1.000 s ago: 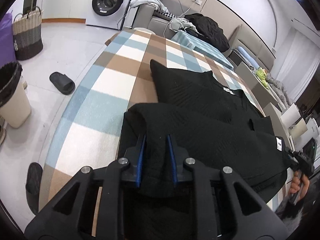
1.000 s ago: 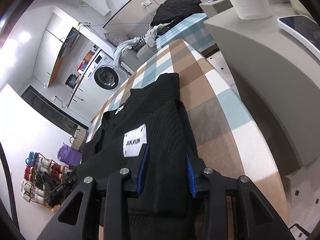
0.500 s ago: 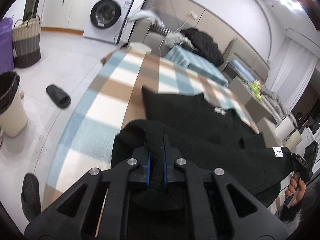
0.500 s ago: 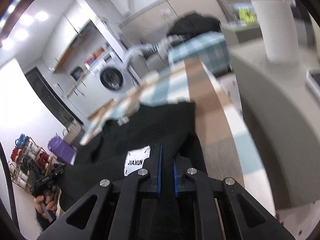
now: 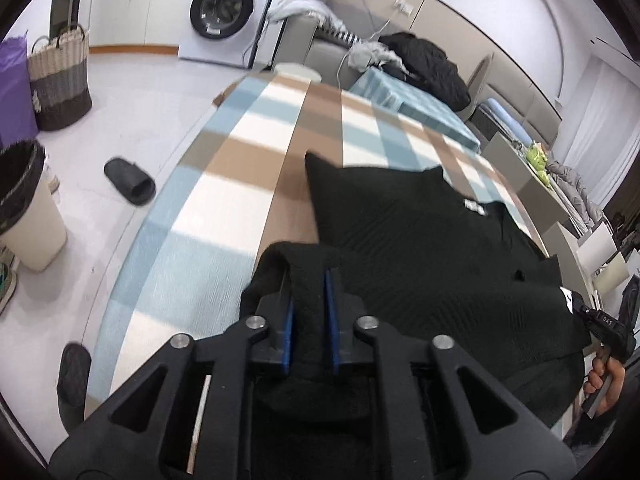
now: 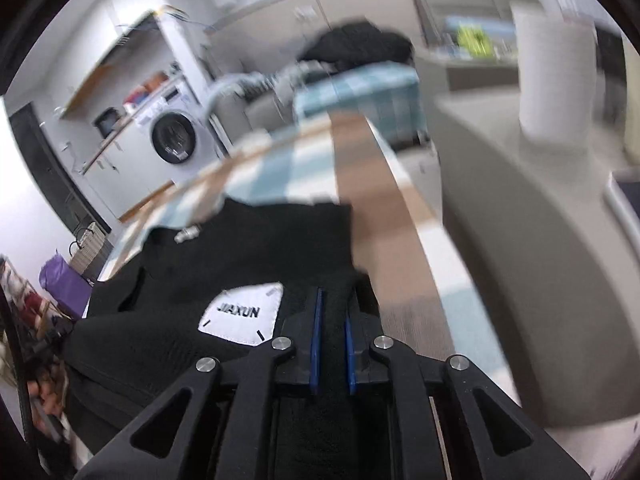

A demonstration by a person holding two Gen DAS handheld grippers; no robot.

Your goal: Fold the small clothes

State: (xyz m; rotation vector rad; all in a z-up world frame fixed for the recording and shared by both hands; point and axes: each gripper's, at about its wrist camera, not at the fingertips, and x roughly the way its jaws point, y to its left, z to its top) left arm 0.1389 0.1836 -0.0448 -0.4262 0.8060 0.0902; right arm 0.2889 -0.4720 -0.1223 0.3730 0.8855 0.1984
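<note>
Around the worktop, which wears a blue, brown and white checked cloth, the room is busy: a washing machine against the far wall, a woven basket and a lined bin on the floor to the left, and a black slipper lying between them and the worktop edge. Past the far end a dark coat is heaped on a second checked surface. From the right wrist view (badly smeared by motion) a white roll stands on a grey counter just beside the worktop.

The black knit garment lies across the near part of the cloth, its far corners flat, its near edge lifted. A white label reading JIAXUN shows near the right claw.

The left claw angles downward, its blue pads clenched on a raised fold of the near left edge. The right claw angles down likewise and pinches the near right edge; both have just eased slightly with fabric still between the pads. A hand grips the right tool's handle.
</note>
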